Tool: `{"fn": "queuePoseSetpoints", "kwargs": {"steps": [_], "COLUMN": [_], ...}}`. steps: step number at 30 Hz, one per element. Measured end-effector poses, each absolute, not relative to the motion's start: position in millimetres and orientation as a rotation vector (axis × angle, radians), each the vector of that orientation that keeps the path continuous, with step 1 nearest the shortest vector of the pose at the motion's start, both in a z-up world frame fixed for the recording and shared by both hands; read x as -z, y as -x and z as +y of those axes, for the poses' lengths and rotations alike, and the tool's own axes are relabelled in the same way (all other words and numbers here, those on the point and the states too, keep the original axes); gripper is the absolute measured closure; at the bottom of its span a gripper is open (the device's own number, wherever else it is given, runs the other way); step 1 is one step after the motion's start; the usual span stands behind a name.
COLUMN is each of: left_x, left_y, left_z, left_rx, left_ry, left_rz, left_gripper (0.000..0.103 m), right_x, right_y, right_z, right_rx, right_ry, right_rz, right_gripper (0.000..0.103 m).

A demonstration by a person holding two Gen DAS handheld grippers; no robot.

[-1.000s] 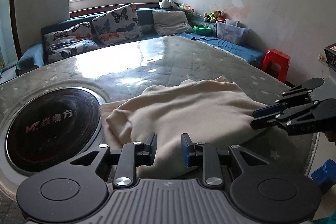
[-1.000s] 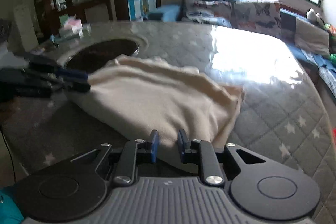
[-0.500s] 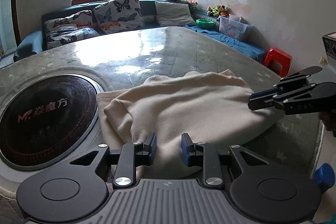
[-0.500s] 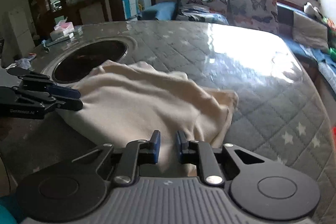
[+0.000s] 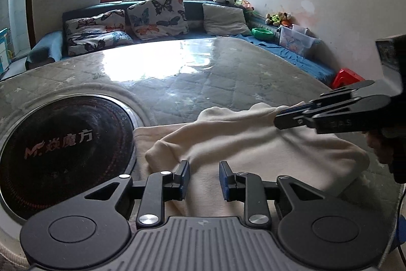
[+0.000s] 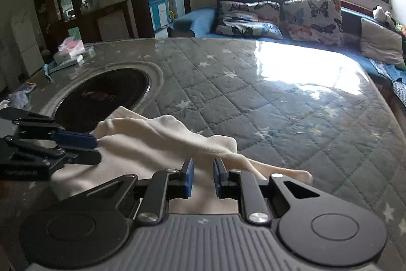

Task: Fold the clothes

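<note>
Starting at the left, a dark round hotplate (image 5: 63, 151) is seen set into the quilt-covered table (image 5: 203, 83), its printed face bare. Just beside it lies the cream garment (image 5: 228, 144), bunched and partly doubled over near the table's front edge, with one flat layer reaching to the hotplate's rim.

The left claw (image 5: 204, 179) is held over the near edge of the garment with its blue-padded fingers (image 5: 184, 178) parted; nothing is gripped between them, though cloth lies beneath and between the tips. Further right, the right claw (image 5: 286, 116) is seen from the side at the garment's far right corner, where the cloth appears slightly lifted toward it. In the right wrist view, the right claw (image 6: 203, 178) shows a narrow gap between its fingers with cloth bulging up around them, so whether fabric is actually pinched cannot be told.

The step in hand is judged to be the taking of two edge points before a fold is carried across. For this to go well, only the upper layer should be caught by each claw, at matching points along one hem. Both should be raised together so the cloth is kept taut. The loose flap beside the hotplate should be smoothed first, so that no crease is trapped inside the fold.
</note>
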State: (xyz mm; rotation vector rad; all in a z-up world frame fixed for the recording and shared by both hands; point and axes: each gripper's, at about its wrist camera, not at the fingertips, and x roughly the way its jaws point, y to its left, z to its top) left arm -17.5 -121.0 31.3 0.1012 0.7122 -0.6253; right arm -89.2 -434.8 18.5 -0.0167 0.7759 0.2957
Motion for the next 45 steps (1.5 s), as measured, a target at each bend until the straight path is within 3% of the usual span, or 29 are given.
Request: {"fn": "queuePoseSetpoints", "kwargs": {"steps": [21, 27, 37, 39, 45], "left_x": [-30, -27, -24, -24, -33], "left_y": [2, 1, -3, -1, 14], "left_z": [-82, -74, -76, -77, -90], "left_rx": [0.586, 0.597, 0.578, 0.578, 0.542], "left_ry": [0.084, 0.123, 0.140, 0.126, -0.026], "left_rz": [0.795, 0.811, 0.832, 0.819, 0.718], "left_gripper": [0.077, 0.089, 0.089, 0.097, 0.100], "right_x": [-35, -26, -20, -18, -17], "right_y": [131, 137, 138, 138, 140], "right_z": [-389, -391, -393, -392, -391], "right_rx": [-0.475, -0.461, -0.451, -0.450, -0.447], "right_ry": [0.120, 0.115, 0.109, 0.114, 0.126], "right_rz": [0.716, 0.732, 0.749, 0.750, 0.749], "right_gripper": [0.084, 0.084, 0.084, 0.083, 0.083]}}
